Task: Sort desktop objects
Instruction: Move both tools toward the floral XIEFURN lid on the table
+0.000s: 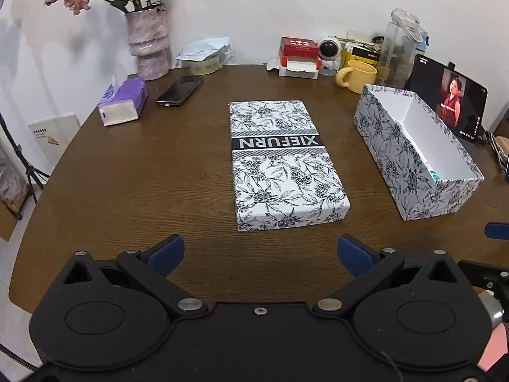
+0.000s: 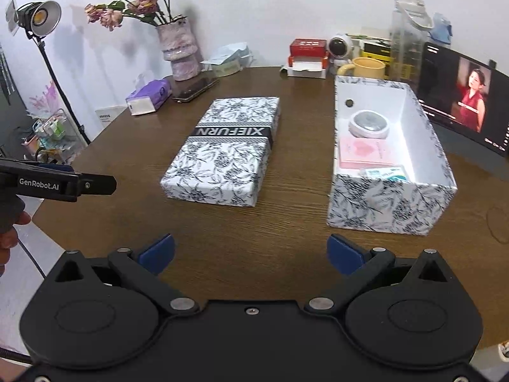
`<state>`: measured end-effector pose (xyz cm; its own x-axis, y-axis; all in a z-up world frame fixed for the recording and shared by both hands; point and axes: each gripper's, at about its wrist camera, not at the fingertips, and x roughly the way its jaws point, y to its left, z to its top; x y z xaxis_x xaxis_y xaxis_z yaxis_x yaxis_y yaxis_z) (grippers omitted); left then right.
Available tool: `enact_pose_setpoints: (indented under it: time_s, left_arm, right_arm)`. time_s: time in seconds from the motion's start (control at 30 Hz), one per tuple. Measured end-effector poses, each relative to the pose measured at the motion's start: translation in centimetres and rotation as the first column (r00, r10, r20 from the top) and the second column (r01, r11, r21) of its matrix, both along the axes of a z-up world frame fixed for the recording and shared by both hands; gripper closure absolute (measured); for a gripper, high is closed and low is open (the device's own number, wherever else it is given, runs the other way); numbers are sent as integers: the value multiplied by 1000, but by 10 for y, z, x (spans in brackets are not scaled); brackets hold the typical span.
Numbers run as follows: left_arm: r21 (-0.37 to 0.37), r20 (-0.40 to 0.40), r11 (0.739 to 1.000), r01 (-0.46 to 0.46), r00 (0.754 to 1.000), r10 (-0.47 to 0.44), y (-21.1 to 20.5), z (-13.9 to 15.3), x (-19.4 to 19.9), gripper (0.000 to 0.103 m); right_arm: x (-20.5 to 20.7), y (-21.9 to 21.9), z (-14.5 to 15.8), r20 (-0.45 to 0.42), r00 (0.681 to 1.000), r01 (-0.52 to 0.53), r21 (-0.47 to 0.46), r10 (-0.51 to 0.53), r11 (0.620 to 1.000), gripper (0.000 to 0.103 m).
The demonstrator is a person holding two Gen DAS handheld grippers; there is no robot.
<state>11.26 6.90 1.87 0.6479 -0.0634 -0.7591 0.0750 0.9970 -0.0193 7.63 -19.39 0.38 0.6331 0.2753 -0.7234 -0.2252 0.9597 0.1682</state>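
Left wrist view: left tongs (image 1: 260, 251) spread wide, blue pads apart, gripping nothing, hovering over the near edge of the round dark wooden tabletop (image 1: 143, 184). Straight ahead and just beyond the pads, a flat rectangular cardboard lid printed with black-and-white flowers and a dark "XIEFURN" band (image 1: 284, 162), resting face up, long axis running away from the tongs, its near short edge closest. Off to the right, well apart from the lid, a matching deep floral open box with white inside (image 1: 397, 159), long axis also running away; only a sliver of teal showing at its near inner corner here. Right wrist view: right tongs (image 2: 250, 252) likewise gaping, empty, low over the tabletop's near edge. Open box ahead and to the right, near; lid ahead and to the left, tilted diagonally in this view. Inside the box: a round white-rimmed compact case (image 2: 369, 123) toward the far end, a pink flat card (image 2: 366, 152) in the middle, a small teal-and-white packet (image 2: 386, 172) against the near wall. Left tongs seen edge-on at far left. Likely next: lid onto box; left tongs nearer the lid, right tongs nearer the box.
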Motion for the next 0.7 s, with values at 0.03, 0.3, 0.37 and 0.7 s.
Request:
enact_pose_setpoints:
  time_s: [0.03,0.3,0.37,0.7]
  left_arm:
    - [-5,-2,1000,-5,1000,5,1,1,0,0]
    - [-18,-7,999,-31,999,31,5,10,2,0]
    - [5,7,1000,-28,1000,28,2,13,3,0]
    - [33,22,995,-91,996,91,14,20,29,0]
  right_arm:
    - [1,2,1,1,1000,-5,-1,5,1000,0]
    - [11,29,17,-4,994,-106,-10,106,994,0]
    - [17,36,18,5,992,-129,-19,129,991,0]
    - [61,50,14,1,983,-185,-15,185,983,0]
